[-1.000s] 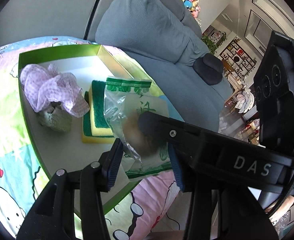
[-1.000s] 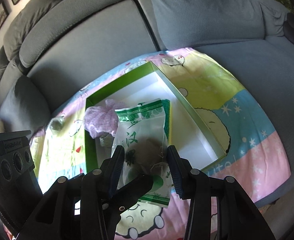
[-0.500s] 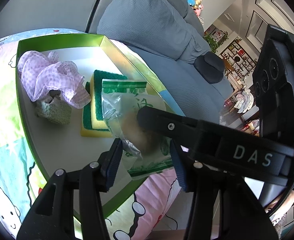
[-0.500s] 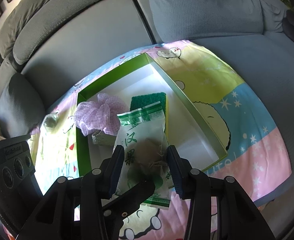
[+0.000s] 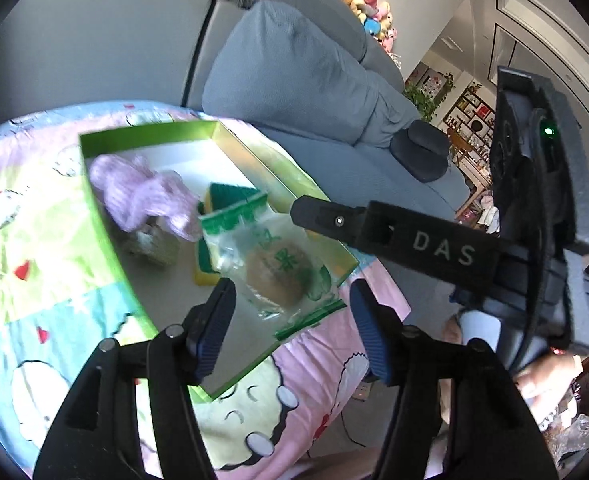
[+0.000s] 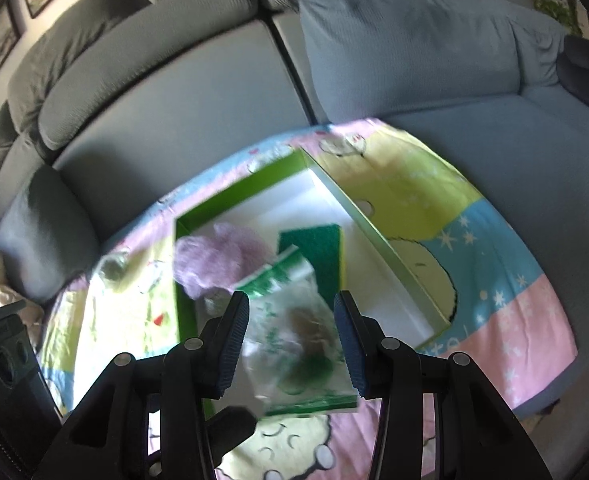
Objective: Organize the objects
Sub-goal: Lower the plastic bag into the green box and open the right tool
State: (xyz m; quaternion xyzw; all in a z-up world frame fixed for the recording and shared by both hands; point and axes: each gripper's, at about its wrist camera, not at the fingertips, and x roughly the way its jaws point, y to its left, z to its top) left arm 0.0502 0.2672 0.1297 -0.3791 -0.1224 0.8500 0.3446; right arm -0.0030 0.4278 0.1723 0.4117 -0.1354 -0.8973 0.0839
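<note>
On the sofa (image 6: pixel 214 100), a cartoon-print blanket (image 6: pixel 494 240) is spread and a shallow green box (image 6: pixel 374 234) is set on it as the collecting place. A purple cloth (image 6: pixel 218 256), a green-and-yellow sponge (image 6: pixel 314 244) and a small greyish item (image 5: pixel 154 244) are already lying inside, grouped toward the left and middle, so the right part of the white floor is left free. The task's thing, a clear packet (image 6: pixel 290 328) with green print and a round brown pastry inside, is seen over the near end of the box, its top edge overlapping the sponge and its lower edge reaching past the near rim toward the blanket. The right gripper (image 6: pixel 290 308) is placed with one finger on each side of the packet at the pastry's width; blur prevents contact from being confirmed, so a grip cannot be told. One of its fingers (image 5: pixel 334 220) is seen crossing above the packet in the left view. The left gripper (image 5: pixel 292 292) is held just beside and lower, its fingers spread wide and holding nothing, judged to be there as support. Whether the packet rests on the rim or hangs is not resolved. Placement in the free right part is judged the step in hand.
</note>
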